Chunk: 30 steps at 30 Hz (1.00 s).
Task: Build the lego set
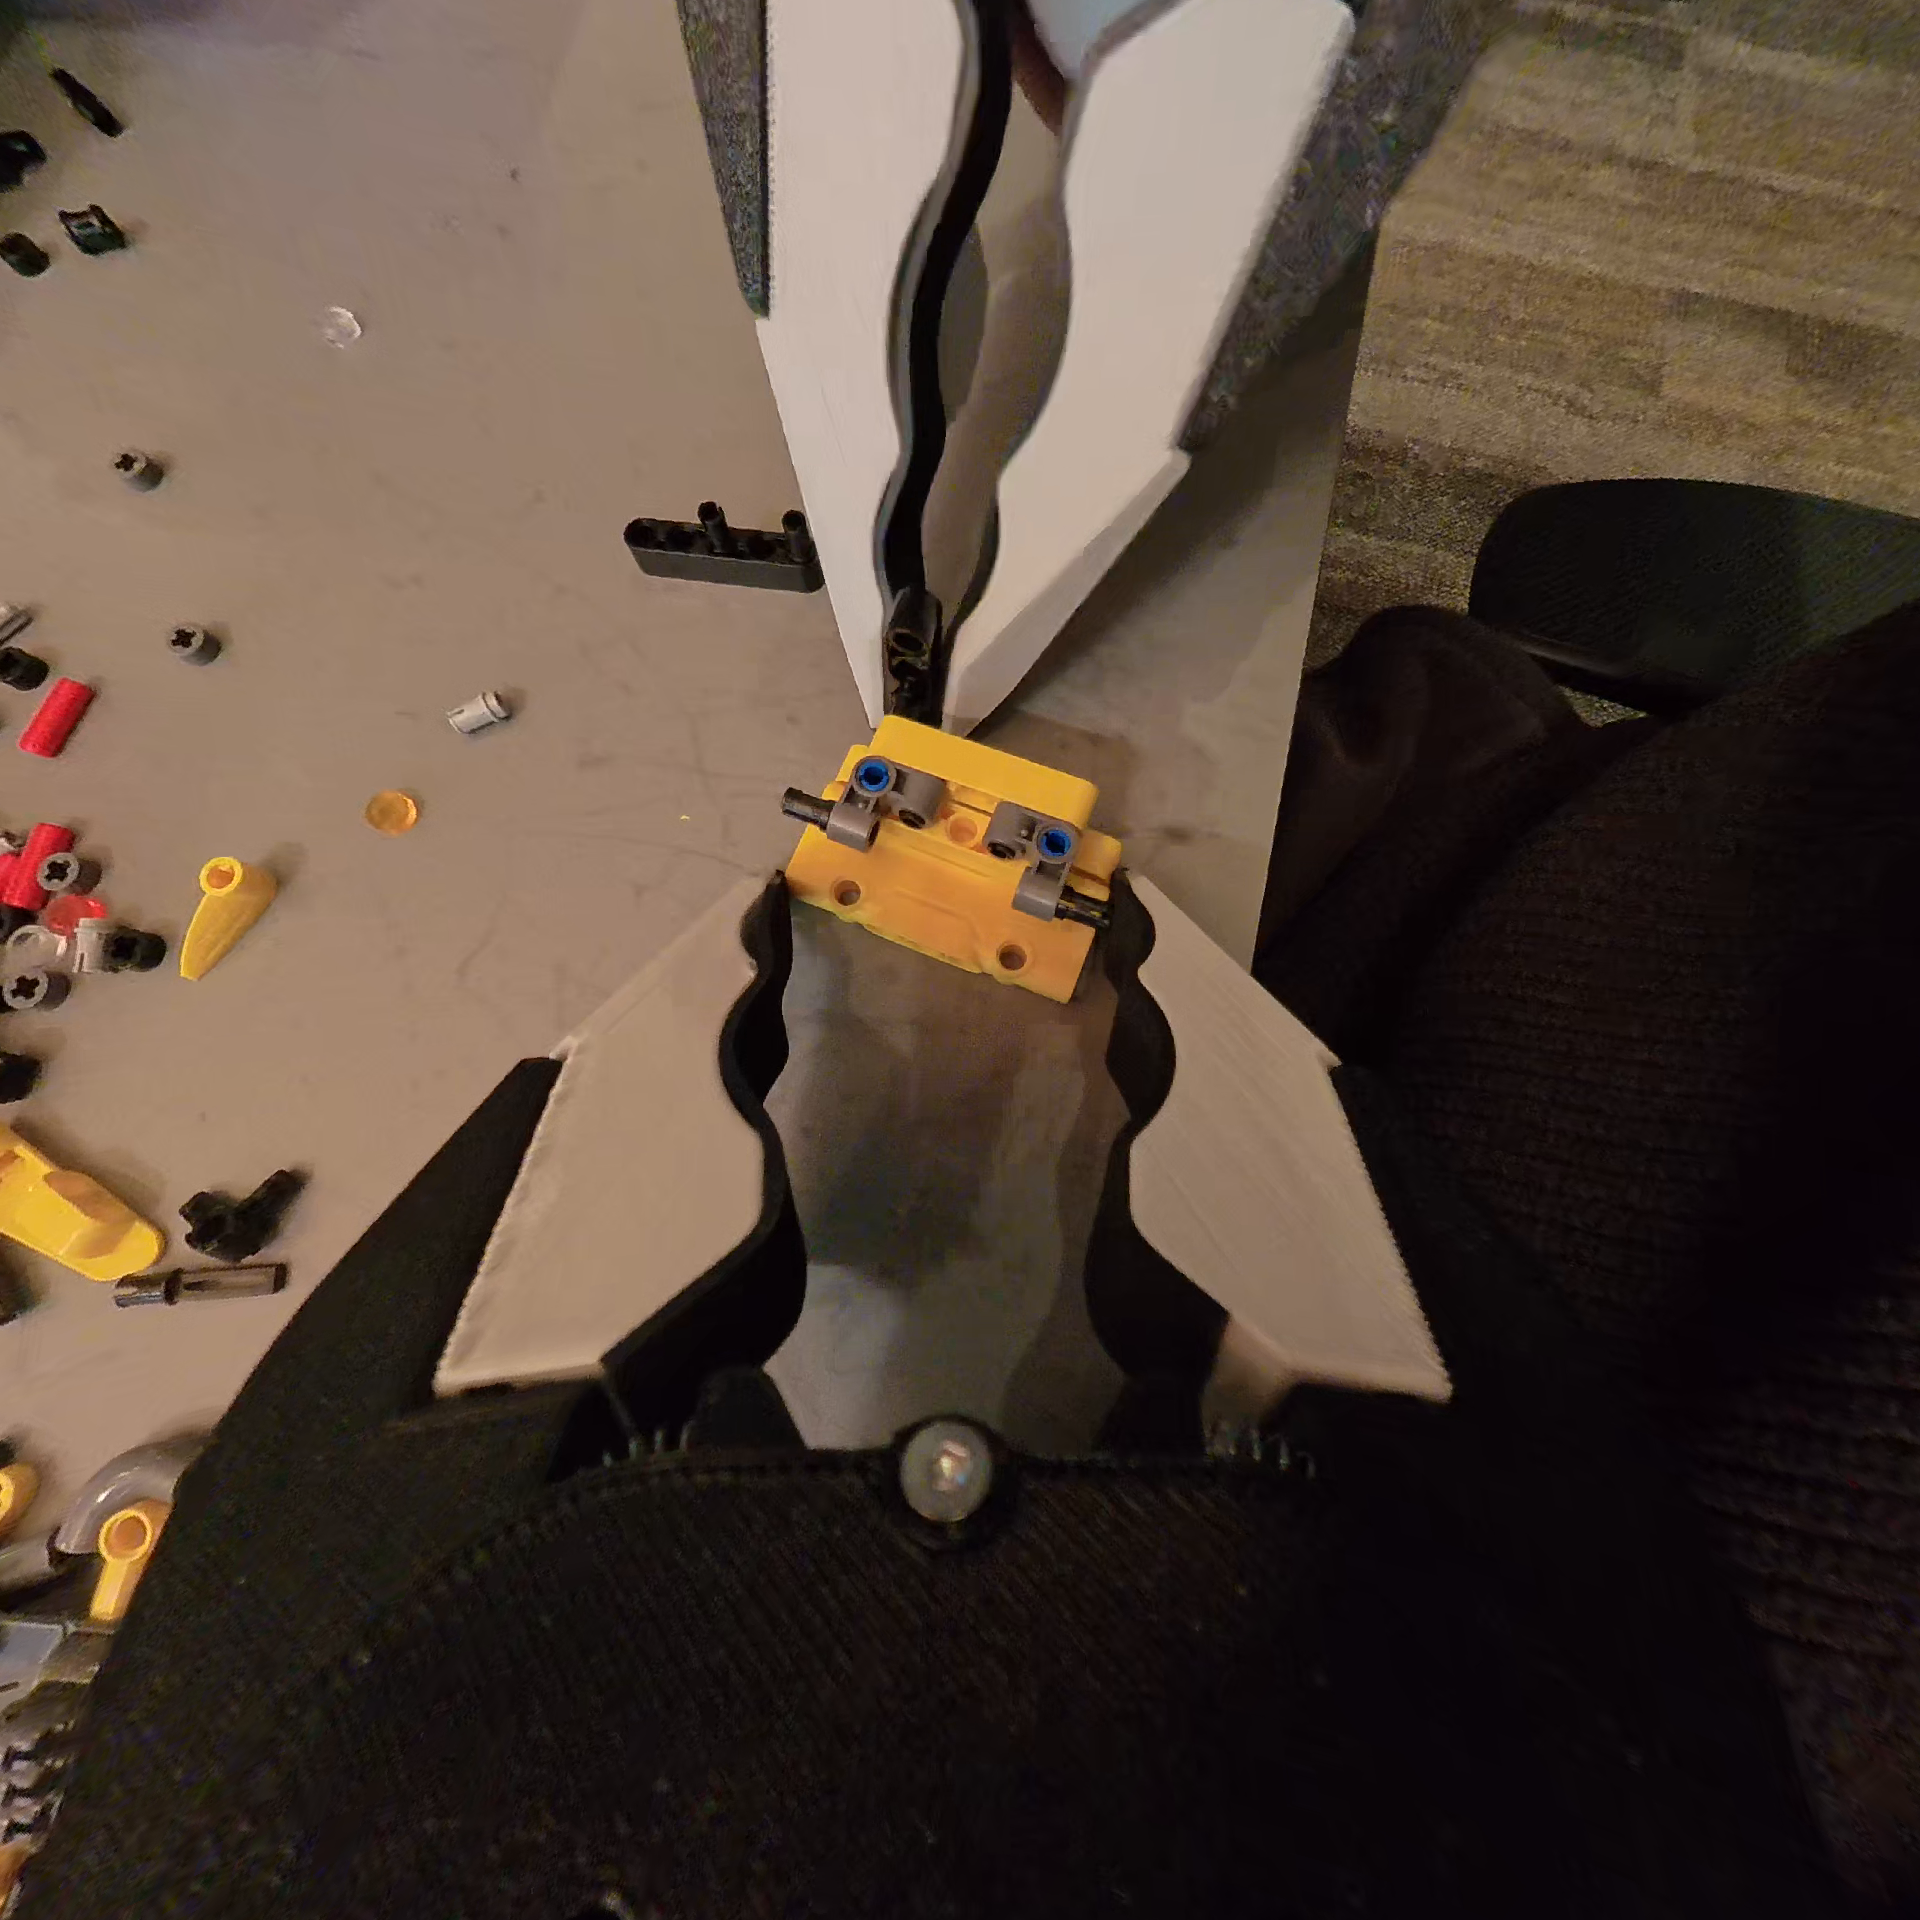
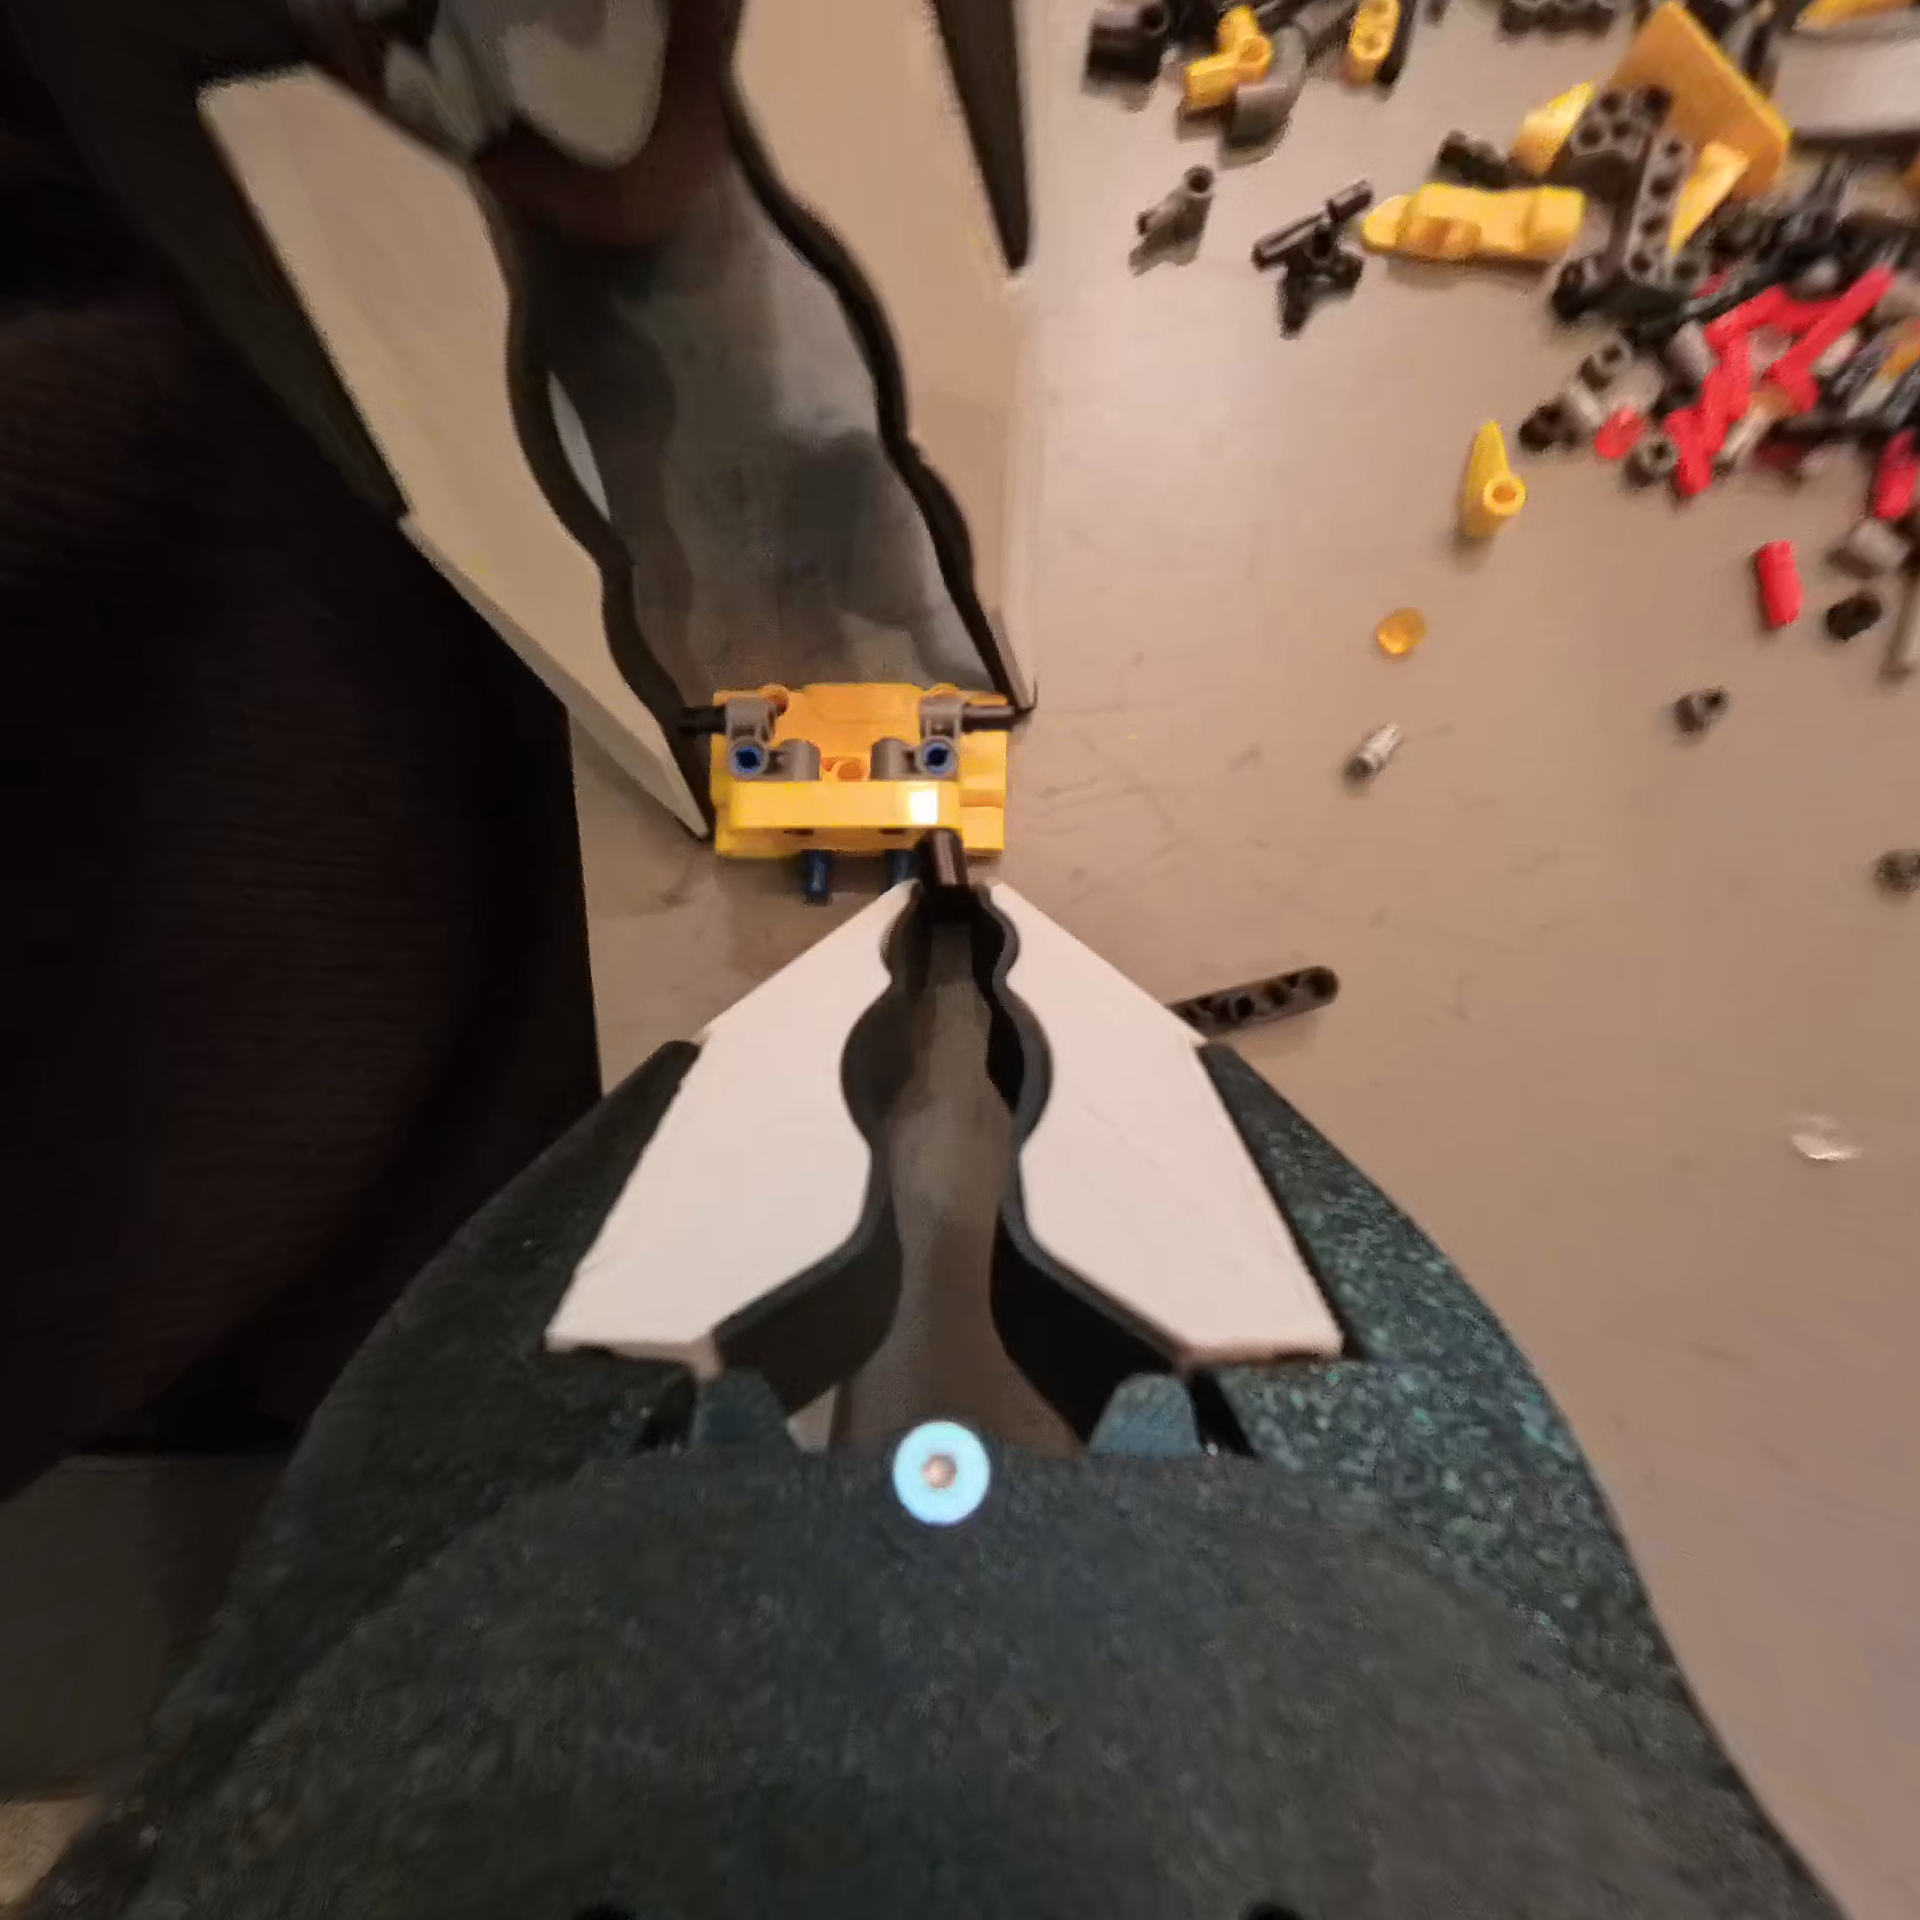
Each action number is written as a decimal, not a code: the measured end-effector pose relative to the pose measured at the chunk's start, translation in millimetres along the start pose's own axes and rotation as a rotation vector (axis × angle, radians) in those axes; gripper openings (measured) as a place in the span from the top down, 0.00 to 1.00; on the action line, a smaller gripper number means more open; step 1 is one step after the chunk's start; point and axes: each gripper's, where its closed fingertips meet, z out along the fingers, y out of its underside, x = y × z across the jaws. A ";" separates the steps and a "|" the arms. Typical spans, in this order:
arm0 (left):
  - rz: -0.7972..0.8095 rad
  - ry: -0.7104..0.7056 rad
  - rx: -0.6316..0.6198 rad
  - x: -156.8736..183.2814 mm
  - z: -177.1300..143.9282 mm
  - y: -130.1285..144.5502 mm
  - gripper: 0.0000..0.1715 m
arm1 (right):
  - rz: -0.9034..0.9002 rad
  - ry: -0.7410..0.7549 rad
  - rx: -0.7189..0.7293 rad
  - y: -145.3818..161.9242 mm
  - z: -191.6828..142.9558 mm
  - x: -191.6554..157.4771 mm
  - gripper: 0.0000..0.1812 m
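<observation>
My left gripper (image 1: 948,896) is shut on a yellow block assembly (image 1: 966,831), one fingertip on each side, low over the grey table (image 1: 468,416) near its edge. The block carries two grey connectors with blue pins (image 1: 871,774) and black pins at its sides. My right gripper (image 2: 940,888) is shut on a small black pin (image 2: 945,857), and the pin's tip touches the near face of the yellow block (image 2: 862,805). In the left wrist view the right gripper (image 1: 920,717) comes in from the top with the pin (image 1: 912,649). The left gripper (image 2: 857,717) shows beyond the block in the right wrist view.
Loose pieces lie on the table: a black beam (image 1: 727,551), a yellow curved piece (image 1: 223,914), an orange round stud (image 1: 393,810), red and grey bushes. A dense pile (image 2: 1714,312) shows in the right wrist view. The table edge (image 1: 1288,727), carpet, a black chair (image 1: 1683,582) and a person's dark clothing lie beside the block. Between my left fingertips and the orange round stud (image 1: 393,810) there is roughly 8 centimeters. Look for it in the right wrist view (image 2: 1405,637) too.
</observation>
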 end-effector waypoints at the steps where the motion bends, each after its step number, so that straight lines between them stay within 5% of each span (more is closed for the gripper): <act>1: 0.000 -0.001 0.000 -0.1 0.0 0.0 0.65 | 0.058 -0.035 0.036 -0.2 -0.1 -0.1 0.98; 15: 0.036 0.036 -0.006 -2.5 -1.3 2.2 0.65 | -0.072 -0.006 0.135 0.3 -0.8 -1.0 0.96; 18: 0.040 0.051 -0.007 -1.9 -1.6 2.7 0.65 | -0.080 0.032 0.150 0.4 -2.7 5.2 0.87; 30: 0.120 0.158 -0.048 -1.6 -5.4 6.6 0.64 | -0.205 -0.087 0.142 5.1 -4.3 -11.3 0.94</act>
